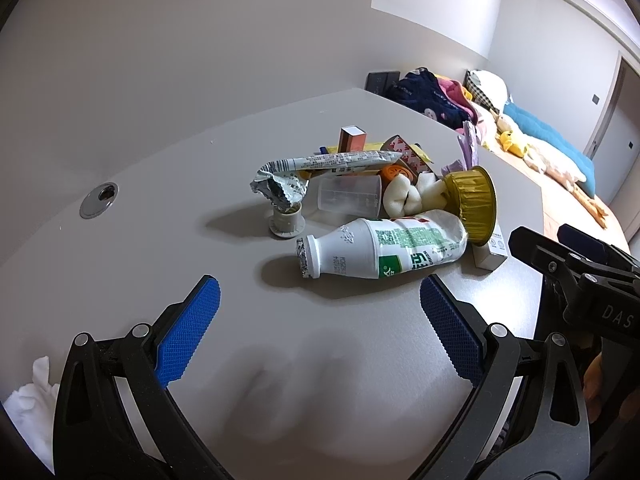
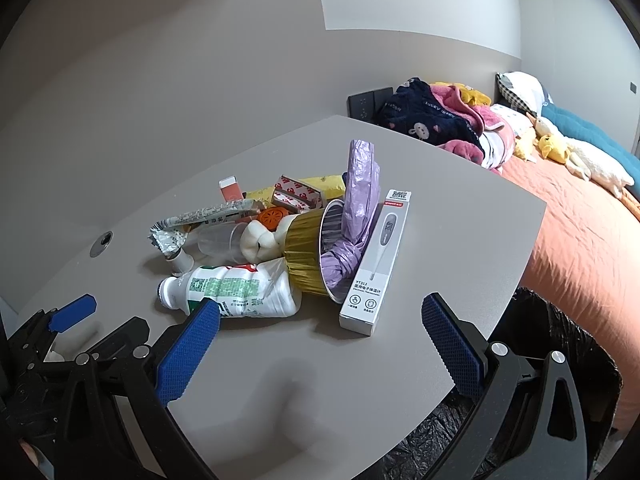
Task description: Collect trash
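Observation:
A pile of trash lies on the grey table (image 1: 320,360). Nearest is a crushed white bottle with a green label (image 1: 380,248), also in the right wrist view (image 2: 236,292). Behind it are a gold foil cup (image 1: 474,204) (image 2: 308,256), a clear plastic cup (image 1: 348,196), a silver wrapper (image 1: 320,164) and a white thermometer box (image 2: 378,264). A purple plastic bag (image 2: 356,216) sits in the foil cup. My left gripper (image 1: 320,316) is open and empty, just short of the bottle. My right gripper (image 2: 320,328) is open and empty, before the bottle and box.
A black-lined bin (image 2: 540,360) stands beside the table's right edge. A bed with an orange cover (image 2: 580,240), clothes and plush toys lies beyond. A round cable hole (image 1: 99,199) is at the table's left. White tissue (image 1: 32,392) lies at the near left.

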